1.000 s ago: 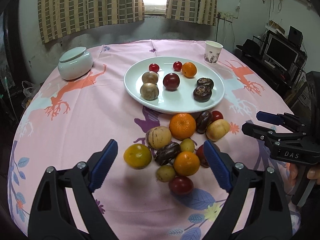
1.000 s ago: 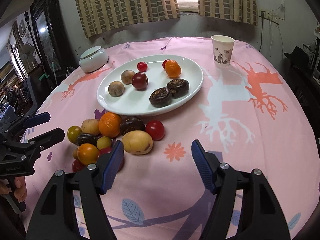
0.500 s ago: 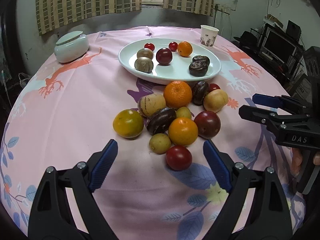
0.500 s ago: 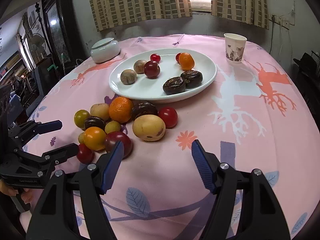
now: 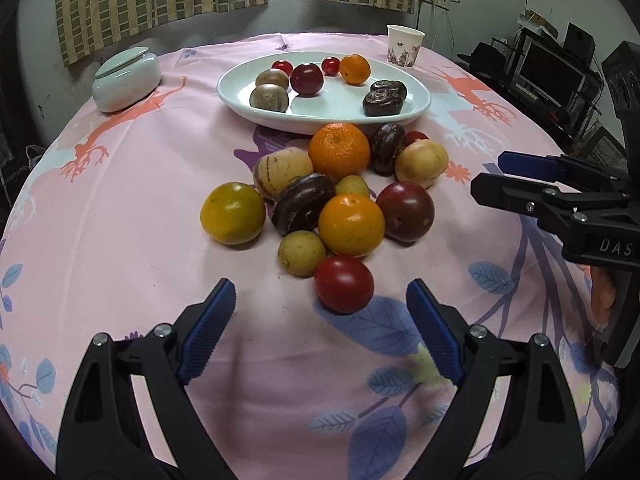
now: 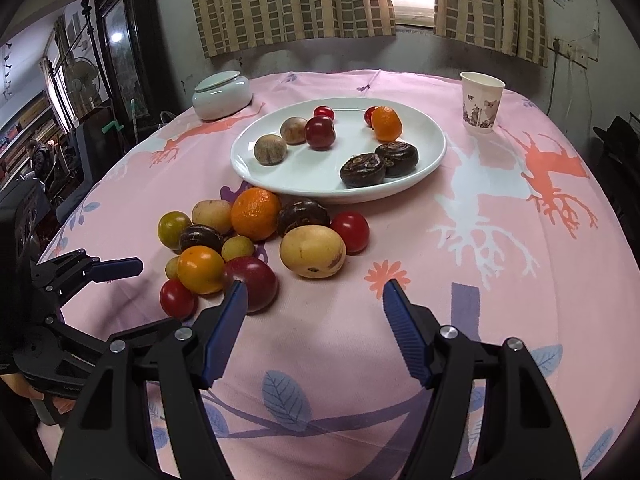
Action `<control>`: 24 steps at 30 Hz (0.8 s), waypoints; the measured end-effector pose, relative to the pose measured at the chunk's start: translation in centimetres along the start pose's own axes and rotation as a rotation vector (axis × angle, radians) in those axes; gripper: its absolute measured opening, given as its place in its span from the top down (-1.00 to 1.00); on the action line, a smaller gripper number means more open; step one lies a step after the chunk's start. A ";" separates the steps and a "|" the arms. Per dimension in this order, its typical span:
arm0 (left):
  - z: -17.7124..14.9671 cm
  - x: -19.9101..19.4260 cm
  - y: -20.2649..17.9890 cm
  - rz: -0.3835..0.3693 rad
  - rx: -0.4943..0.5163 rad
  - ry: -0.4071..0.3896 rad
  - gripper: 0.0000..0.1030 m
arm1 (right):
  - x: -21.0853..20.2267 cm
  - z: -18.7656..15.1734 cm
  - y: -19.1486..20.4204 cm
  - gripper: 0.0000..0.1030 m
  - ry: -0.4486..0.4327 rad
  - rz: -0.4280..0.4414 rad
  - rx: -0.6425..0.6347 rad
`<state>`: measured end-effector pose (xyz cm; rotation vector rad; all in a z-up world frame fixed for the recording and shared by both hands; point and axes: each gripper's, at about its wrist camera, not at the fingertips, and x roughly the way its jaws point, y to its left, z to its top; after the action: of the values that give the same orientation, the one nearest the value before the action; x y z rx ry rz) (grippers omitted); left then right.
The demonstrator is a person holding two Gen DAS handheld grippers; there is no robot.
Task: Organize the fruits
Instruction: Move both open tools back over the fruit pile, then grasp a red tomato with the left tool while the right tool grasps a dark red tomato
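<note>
Fruit heap waits beside the plate

Loose fruit – a round red tomato [image 5: 344,284] nearest, a smooth orange citrus [image 5: 351,224] and a dark purple plum [image 5: 405,211] behind it – lies on the pink printed tablecloth [image 5: 120,200], just short of the oval white plate [image 5: 332,114]. The left gripper [image 5: 320,332] hovers before the tomato, blue-padded jaws spread wide, empty. The right gripper [image 6: 314,304] – also wide open, holding nothing – sits beside the plum.
</note>
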<state>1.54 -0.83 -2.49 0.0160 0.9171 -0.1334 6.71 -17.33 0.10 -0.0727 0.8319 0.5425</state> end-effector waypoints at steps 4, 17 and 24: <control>-0.2 0.5 -0.3 -0.004 0.008 0.016 -0.69 | 0.1 -0.1 0.1 -0.37 0.005 -0.002 -0.005; -0.3 1.6 -0.5 0.014 0.008 0.015 -0.44 | 0.4 -0.3 0.5 -0.37 0.014 -0.001 -0.016; 0.0 1.3 -0.1 -0.011 0.001 0.006 0.10 | 0.4 -0.3 0.7 -0.37 0.015 -0.003 -0.024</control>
<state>2.31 -1.04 -3.52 0.0122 0.9235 -0.1436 6.40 -16.67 -0.34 -0.1004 0.8400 0.5498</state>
